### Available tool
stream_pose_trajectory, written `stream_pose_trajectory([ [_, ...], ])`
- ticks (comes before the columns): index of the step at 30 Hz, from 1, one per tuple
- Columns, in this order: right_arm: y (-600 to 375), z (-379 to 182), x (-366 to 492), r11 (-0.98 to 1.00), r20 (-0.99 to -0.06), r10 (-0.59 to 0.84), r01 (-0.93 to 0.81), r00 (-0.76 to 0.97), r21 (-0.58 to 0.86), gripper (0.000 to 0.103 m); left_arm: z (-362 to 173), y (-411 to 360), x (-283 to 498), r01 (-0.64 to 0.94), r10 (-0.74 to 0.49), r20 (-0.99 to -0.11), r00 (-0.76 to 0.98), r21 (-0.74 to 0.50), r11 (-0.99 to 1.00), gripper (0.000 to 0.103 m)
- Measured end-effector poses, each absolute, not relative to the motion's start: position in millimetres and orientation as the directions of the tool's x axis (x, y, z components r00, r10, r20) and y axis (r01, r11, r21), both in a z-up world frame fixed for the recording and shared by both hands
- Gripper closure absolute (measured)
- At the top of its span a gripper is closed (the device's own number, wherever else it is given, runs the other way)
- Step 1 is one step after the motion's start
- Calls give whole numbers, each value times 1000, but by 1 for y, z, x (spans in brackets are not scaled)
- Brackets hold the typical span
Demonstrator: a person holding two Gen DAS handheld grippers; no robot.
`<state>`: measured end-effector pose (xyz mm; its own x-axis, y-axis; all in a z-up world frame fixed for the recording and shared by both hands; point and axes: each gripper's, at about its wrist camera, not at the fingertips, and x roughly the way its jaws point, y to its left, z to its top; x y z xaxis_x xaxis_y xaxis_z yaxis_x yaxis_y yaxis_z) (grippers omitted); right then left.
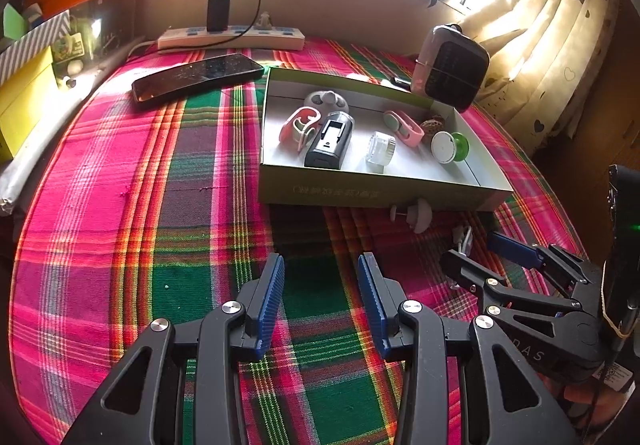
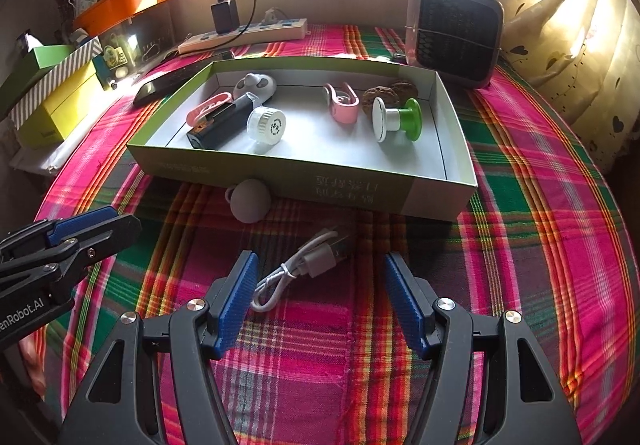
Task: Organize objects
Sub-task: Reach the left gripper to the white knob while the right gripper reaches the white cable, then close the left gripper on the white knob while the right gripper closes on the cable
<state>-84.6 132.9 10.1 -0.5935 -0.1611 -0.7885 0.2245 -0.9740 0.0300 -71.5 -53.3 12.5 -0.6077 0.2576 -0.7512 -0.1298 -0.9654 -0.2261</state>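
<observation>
- Tongs: we see the right tongs parted and empty; the left tongs likewise.
- White cable lies between the right fingers, short of the box.
- Light, limp; we advise gripping its plug.

left tool: open, empty | right tool: open wider (both angled down)

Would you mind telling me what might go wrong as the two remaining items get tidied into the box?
The white coiled USB cable is limp and lies off-centre between the open right gripper fingers, so a pinch may catch only one loop. The grey mushroom-shaped knob is rounded and touches the shallow green cardboard box; it may roll away. The left gripper is close, risking a clash.
</observation>
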Motion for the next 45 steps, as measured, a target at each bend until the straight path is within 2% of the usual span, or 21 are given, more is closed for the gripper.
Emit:
stream_pose_trajectory([
  [9,152,8,-74,-984,-786,-98,180,-610,-16,38,11,-43,-76,-163,281,-759,-588,-229,-960,66],
  [19,156,8,-78,-980,-787,-121,197,-605,-1,39,9,-24,-83,-203,296,-768,-568,-218,-955,66],
  [22,158,9,-80,-980,-783,-125,200,-609,1,47,9,-18,-85,-214,302,-771,-561,-217,-952,66],
  [24,160,9,-80,-979,-781,-130,203,-611,4,57,8,-14,-87,-219,299,-773,-559,-210,-953,66],
  [31,170,11,-81,-973,-777,-165,227,-608,29,75,8,2,-94,-244,311,-776,-548,-207,-947,65],
  [33,171,11,-81,-972,-776,-170,234,-607,30,84,8,6,-97,-247,312,-777,-547,-207,-947,64],
  [35,173,11,-81,-969,-775,-178,243,-606,32,89,8,9,-99,-248,312,-778,-545,-206,-947,63],
  [45,180,17,-79,-958,-751,-210,285,-626,30,92,7,22,-111,-223,276,-785,-555,-180,-958,63],
])
